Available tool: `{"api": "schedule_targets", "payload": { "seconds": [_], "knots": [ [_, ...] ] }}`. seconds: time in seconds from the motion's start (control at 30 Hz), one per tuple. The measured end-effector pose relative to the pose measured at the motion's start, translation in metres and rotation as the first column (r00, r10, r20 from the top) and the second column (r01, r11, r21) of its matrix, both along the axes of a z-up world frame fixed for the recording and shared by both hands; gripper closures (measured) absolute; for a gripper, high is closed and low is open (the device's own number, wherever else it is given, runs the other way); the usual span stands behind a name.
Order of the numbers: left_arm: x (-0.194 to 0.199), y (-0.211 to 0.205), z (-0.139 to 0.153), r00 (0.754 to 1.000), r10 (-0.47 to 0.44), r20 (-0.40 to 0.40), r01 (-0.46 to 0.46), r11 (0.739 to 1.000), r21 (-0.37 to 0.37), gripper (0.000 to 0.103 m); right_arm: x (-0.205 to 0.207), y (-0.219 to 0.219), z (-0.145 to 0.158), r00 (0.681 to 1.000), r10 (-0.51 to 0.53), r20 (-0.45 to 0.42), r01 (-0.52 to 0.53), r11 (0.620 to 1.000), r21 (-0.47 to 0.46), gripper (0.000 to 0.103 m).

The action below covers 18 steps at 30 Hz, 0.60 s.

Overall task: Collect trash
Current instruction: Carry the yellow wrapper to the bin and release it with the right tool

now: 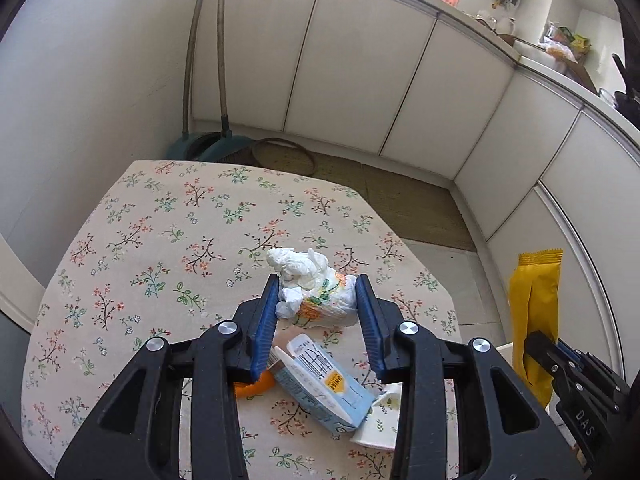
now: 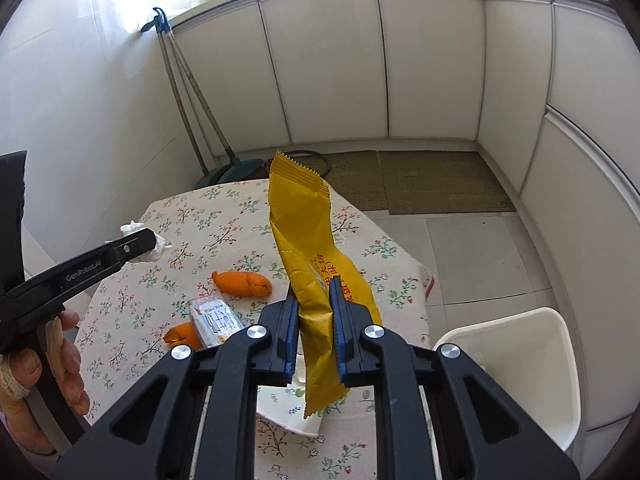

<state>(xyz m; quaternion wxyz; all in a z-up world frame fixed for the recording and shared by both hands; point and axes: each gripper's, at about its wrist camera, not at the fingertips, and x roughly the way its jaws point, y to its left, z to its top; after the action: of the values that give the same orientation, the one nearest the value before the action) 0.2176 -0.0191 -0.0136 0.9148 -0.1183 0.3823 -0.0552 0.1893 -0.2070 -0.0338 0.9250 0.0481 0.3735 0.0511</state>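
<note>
Two loads are lifted above the table (image 1: 132,240). The right gripper (image 2: 314,312), fingers clamped on the yellow wrapper (image 2: 308,240) with its long axis upright, is just beside the white bin (image 2: 532,364) at its right. The left gripper (image 1: 318,312) pinches a crumpled tissue (image 1: 316,288), farther off.

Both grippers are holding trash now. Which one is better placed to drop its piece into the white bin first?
Right, probably. The right gripper, shut on the yellow wrapper, has the white bin just beside it; the left gripper holds crumpled tissue farther over the table.
</note>
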Motion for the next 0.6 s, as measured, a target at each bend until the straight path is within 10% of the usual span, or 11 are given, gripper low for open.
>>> {"api": "schedule_targets", "payload": {
  "seconds": [0.6],
  "knots": [
    [-0.050,-0.093,0.010,0.975,-0.212,0.073,0.212,0.977,0.011,0.067,-0.067,-0.134,-0.001,0.940,-0.340,0.020,0.340,0.940,-0.014,0.085]
  ]
}}
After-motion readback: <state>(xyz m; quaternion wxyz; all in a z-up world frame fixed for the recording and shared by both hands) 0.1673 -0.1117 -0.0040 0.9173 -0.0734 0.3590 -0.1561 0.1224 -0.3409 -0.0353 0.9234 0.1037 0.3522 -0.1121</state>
